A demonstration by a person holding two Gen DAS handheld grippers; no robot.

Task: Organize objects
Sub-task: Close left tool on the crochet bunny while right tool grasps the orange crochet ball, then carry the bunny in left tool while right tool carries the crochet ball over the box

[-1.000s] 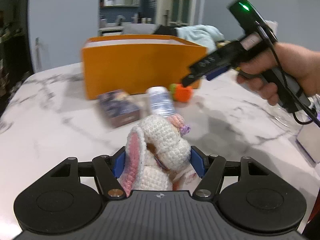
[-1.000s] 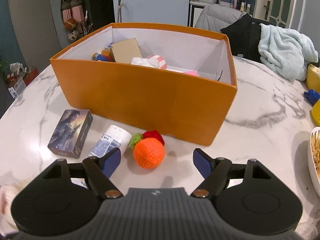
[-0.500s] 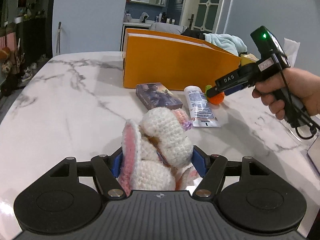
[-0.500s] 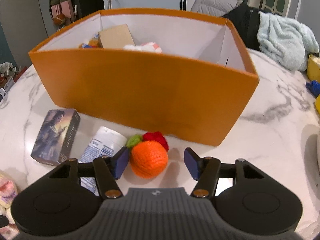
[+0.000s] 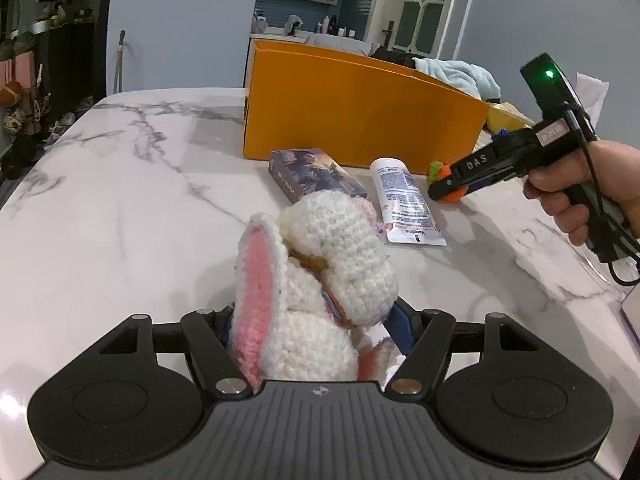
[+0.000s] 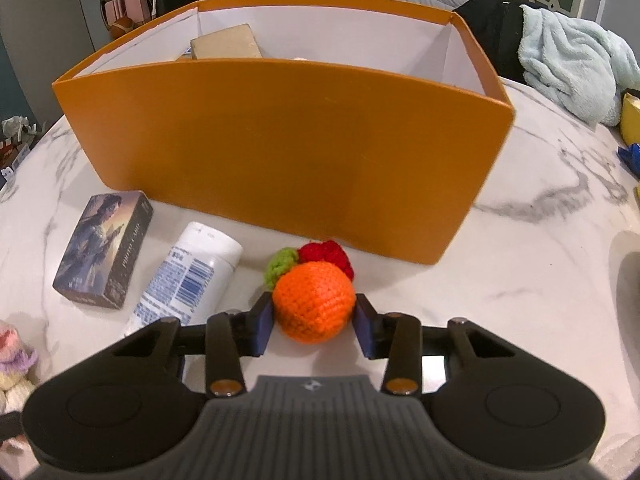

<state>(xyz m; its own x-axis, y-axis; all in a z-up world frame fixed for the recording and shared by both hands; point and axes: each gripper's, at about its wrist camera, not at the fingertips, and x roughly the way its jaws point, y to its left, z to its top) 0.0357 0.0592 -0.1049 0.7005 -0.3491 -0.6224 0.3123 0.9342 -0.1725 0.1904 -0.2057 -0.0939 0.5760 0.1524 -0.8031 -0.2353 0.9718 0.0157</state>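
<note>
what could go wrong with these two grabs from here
The right gripper has its pads at the widest part of the round orange ball; it may squirt out when lifted. The red and green crochet bits sit right against the box wall and could snag there. The left gripper holds only the bunny's lower body, so the floppy head may sag and catch the box rim.

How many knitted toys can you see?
2. A white bunny with pink ears is squeezed in the left tongs. An orange ball toy sits on the table between the right tongs, just before the orange box. More may hide inside.
</note>
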